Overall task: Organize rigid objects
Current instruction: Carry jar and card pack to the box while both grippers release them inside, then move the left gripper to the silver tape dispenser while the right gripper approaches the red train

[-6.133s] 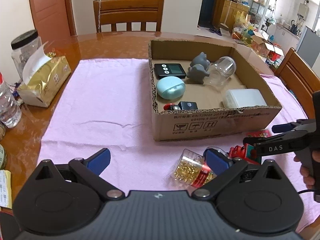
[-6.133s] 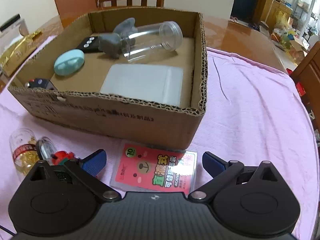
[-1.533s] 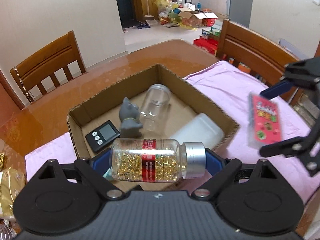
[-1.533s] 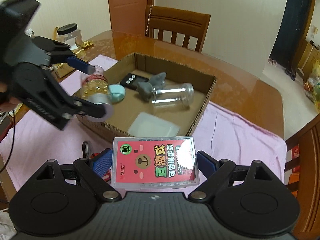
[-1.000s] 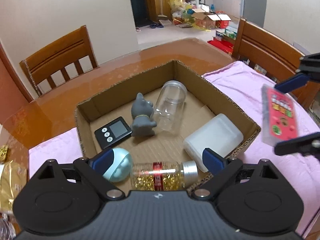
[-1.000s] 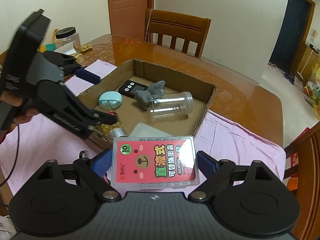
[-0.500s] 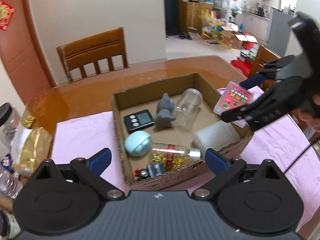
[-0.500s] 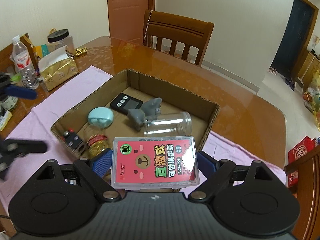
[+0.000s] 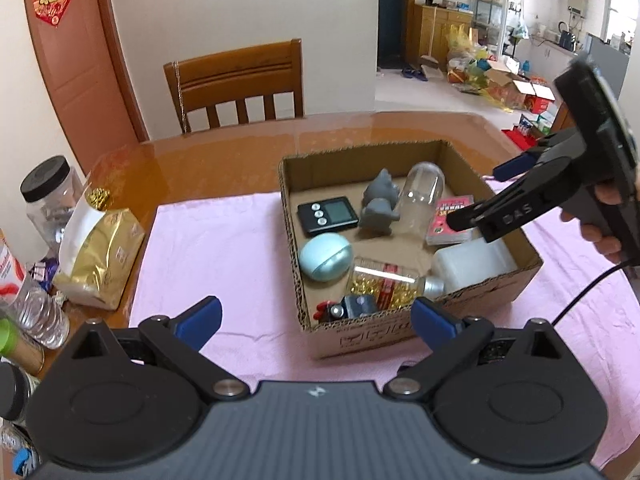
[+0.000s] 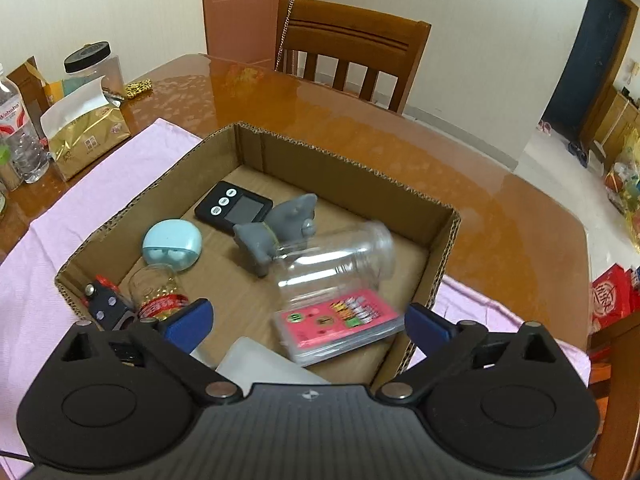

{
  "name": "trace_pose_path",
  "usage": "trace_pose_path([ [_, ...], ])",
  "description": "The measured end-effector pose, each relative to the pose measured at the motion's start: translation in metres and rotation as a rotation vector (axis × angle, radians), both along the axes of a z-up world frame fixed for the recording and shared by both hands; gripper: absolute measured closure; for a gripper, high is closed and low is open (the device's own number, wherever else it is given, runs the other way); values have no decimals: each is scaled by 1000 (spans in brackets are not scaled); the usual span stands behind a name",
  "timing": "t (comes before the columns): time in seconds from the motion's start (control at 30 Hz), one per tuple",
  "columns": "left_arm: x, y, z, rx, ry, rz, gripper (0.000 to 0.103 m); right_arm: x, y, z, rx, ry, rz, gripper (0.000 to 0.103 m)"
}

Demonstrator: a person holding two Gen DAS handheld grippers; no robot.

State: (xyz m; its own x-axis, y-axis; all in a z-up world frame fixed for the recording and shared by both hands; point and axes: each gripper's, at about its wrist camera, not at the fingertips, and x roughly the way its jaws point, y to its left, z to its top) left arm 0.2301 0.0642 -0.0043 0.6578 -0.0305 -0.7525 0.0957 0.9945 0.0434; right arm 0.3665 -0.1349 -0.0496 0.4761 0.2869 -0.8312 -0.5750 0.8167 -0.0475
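Observation:
A cardboard box (image 9: 496,286) (image 10: 444,240) sits on a pink cloth. Inside lie a black timer (image 9: 327,215), a grey toy (image 9: 378,202), a clear jar (image 10: 336,260), a teal case (image 9: 326,257), a bottle of gold capsules (image 9: 384,282), a white container (image 9: 470,262), a small black and red toy (image 9: 344,310) and a pink card pack (image 10: 336,324) (image 9: 450,216). My right gripper (image 10: 308,322) is open and empty above the box; it shows in the left wrist view (image 9: 476,196). My left gripper (image 9: 316,318) is open and empty in front of the box.
On the left stand a gold tissue pack (image 9: 100,256), a clear black-lidded jar (image 9: 48,196) and water bottles (image 9: 36,312). A wooden chair (image 9: 236,84) stands behind the brown table (image 9: 224,160). The pink cloth (image 9: 216,248) covers the table's near part.
My right gripper has opened and the pink card pack now lies in the box. My left gripper has let go of the capsule bottle in the box and pulled back.

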Motion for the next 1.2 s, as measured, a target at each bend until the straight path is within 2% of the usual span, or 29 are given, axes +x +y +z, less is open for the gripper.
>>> trace_pose_path([
  [0.37,-4,-10,-13,10,23,-5,3,-25,-15,10,4,-20,-97,0],
  [0.6,-11,-9,-20,-3,44,21,3,-66,-27,12,29,-29,-180,0],
  [0.77,-17,-9,-33,-1,75,29,3,-93,-29,-7,27,16,-207,0],
  [1.0,-23,-8,-44,-8,110,32,3,-98,-16,-43,-34,51,-206,0],
  [1.2,-26,-5,-45,-15,115,32,3,-110,-4,-50,-33,93,-158,0],
])
